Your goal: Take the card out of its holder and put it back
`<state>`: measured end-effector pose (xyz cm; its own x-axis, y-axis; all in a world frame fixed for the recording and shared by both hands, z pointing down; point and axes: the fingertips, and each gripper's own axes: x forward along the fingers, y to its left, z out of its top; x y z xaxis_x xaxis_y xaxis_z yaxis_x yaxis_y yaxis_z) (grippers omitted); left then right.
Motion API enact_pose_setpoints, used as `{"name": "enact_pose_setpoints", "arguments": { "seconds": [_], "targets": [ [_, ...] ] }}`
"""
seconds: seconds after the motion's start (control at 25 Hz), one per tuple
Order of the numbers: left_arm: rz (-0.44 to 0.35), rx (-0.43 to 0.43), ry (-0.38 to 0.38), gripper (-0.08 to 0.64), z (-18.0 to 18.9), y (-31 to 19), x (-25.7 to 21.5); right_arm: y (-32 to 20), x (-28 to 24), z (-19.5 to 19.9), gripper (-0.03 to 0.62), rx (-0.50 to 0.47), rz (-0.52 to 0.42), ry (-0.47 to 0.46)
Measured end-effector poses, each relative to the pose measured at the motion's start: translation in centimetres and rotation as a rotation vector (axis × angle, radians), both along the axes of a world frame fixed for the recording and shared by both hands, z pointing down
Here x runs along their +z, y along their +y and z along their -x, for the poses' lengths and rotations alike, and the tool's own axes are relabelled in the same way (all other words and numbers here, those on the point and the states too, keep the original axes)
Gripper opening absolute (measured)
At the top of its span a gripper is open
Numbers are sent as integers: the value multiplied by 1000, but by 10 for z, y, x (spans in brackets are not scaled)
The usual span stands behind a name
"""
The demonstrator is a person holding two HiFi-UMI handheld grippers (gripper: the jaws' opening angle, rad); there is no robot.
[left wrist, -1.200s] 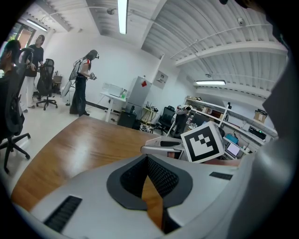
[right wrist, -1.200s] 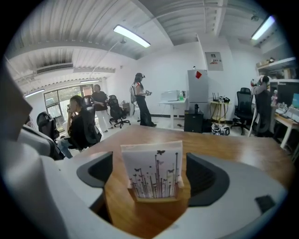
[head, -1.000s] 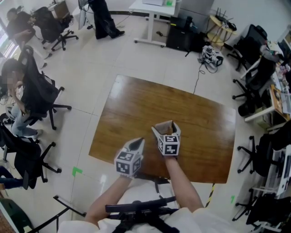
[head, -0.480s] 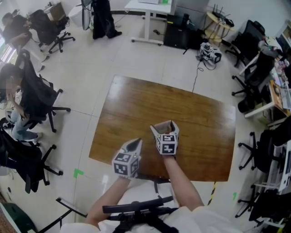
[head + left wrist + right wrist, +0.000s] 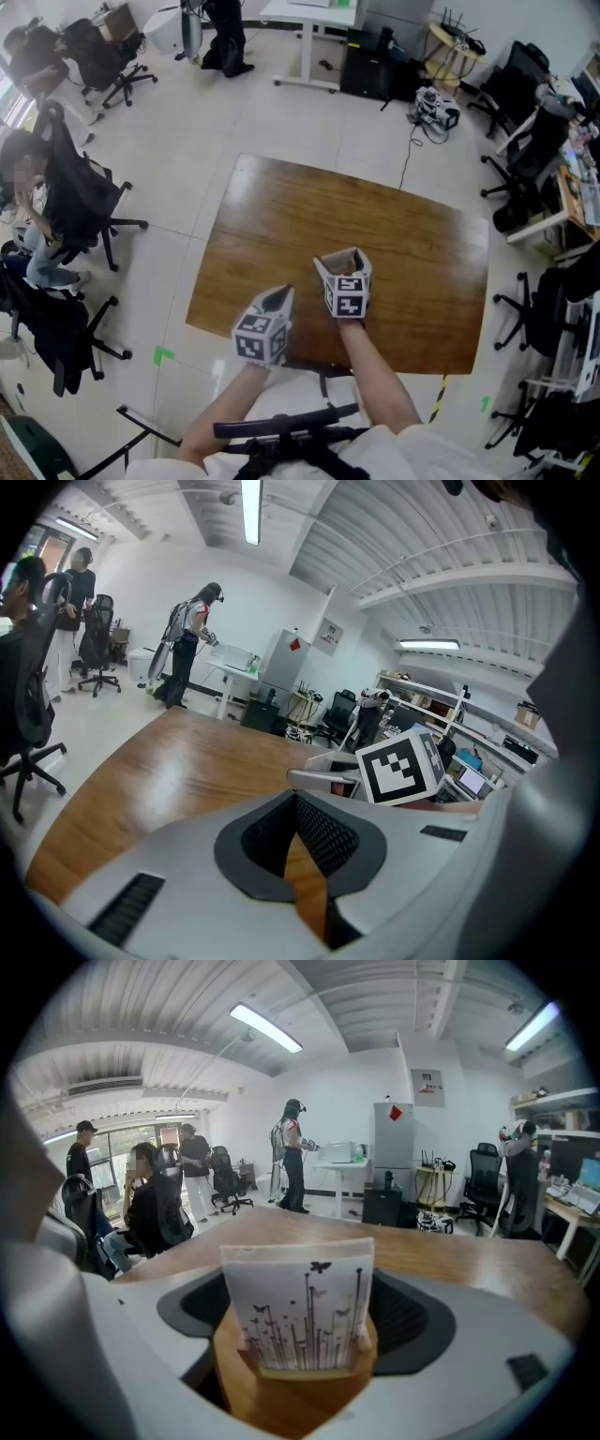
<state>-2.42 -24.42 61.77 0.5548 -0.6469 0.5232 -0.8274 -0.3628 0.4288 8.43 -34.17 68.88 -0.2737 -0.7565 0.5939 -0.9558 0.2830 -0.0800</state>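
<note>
Jaws of your right gripper [image 5: 339, 261] wide, closing around card [image 5: 298, 1302]; pads not clearly pressing it. Card upright in wooden holder [image 5: 292, 1402] on table [image 5: 281, 216], near its front edge. Your left gripper [image 5: 279, 296]: jaws together, empty, just beside right.

Left tongs [image 5: 296, 801] together over table [image 5: 178, 761]

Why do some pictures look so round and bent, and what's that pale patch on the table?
Left and right gripper views: wide-angle lenses bend the ceiling and darken the corners. Head view: the pale patch is glare on the glossy wooden table. Right gripper view: the card is sharp.
</note>
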Motion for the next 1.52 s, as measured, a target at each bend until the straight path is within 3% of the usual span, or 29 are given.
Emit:
{"name": "enact_pose_setpoints", "arguments": {
  "seconds": [0.92, 1.52],
  "targets": [
    [-13, 12, 20, -9, -1, 4, -4, 2, -36, -4, 483, -9, -70, -12],
    [-37, 6, 37, -9, -1, 6, -12, -7, -97, 2, 483, -44, -168, -29]
  ]
}}
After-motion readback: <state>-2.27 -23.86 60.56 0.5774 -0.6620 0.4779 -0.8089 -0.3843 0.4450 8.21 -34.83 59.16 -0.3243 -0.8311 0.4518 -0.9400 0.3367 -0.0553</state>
